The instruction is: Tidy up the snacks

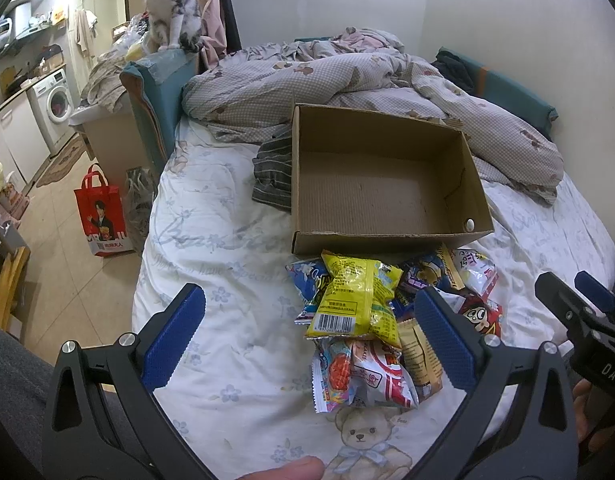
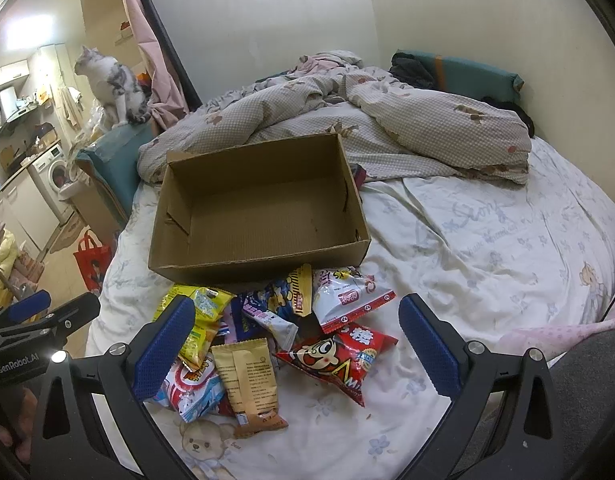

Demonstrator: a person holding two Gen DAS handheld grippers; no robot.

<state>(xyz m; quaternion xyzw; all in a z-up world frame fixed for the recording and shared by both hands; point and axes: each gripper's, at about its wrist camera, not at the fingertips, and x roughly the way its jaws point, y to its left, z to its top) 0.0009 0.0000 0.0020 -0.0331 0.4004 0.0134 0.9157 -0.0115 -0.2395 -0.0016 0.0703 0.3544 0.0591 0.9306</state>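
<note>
Spread over the white floral bedsheet (image 2: 467,240), a heap of crinkly foil snack packets (image 2: 275,336) lies just before the empty brown cardboard box (image 2: 259,216). Both the left gripper (image 1: 311,332) and right gripper (image 2: 297,344) hover wide open, holding nothing, so sorting looks unstarted. Next, probably, one closes on a top packet such as the yellow bag (image 1: 355,300).

I see a bed (image 1: 211,220) w/ floral sheet, rumpled checked duvet (image 1: 347,80) at far end, plain pale wall (image 2: 267,20) behind. Far left: washing machine (image 1: 55,100), tiled floor (image 1: 67,280), cat (image 1: 167,4).

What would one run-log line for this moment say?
left gripper: open, empty | right gripper: open, empty | box: no snacks inside | snack pile: on bed before box
</note>
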